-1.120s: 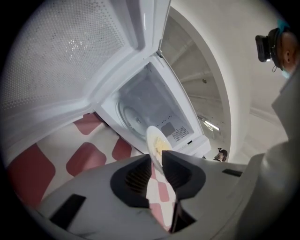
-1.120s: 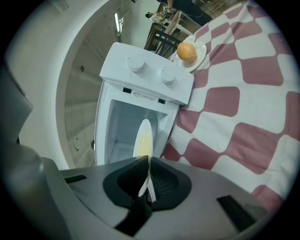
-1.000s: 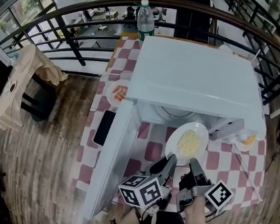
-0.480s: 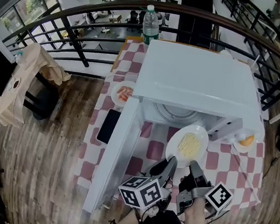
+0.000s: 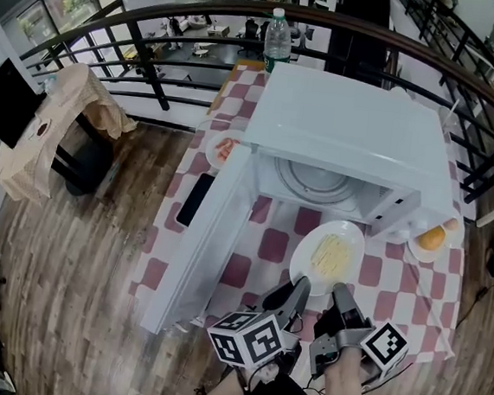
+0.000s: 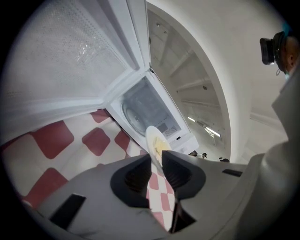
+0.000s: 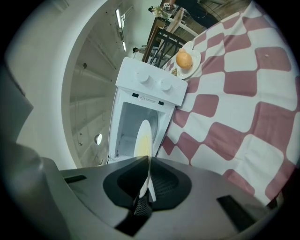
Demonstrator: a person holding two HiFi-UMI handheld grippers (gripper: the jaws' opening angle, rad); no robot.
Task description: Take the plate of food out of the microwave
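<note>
Left gripper (image 5: 301, 288) and right gripper (image 5: 340, 293) each clamp the plate's (image 5: 328, 256) near rim, jaws barely apart. The plate sits outside the microwave (image 5: 349, 128), seemingly just above the cloth (image 5: 268, 245); door (image 5: 199, 240) open left.

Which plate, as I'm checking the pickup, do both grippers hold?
The plate of yellow noodles: the left gripper and right gripper clamp its near rim. The plate with orange food and the plate with red food sit untouched.
</note>
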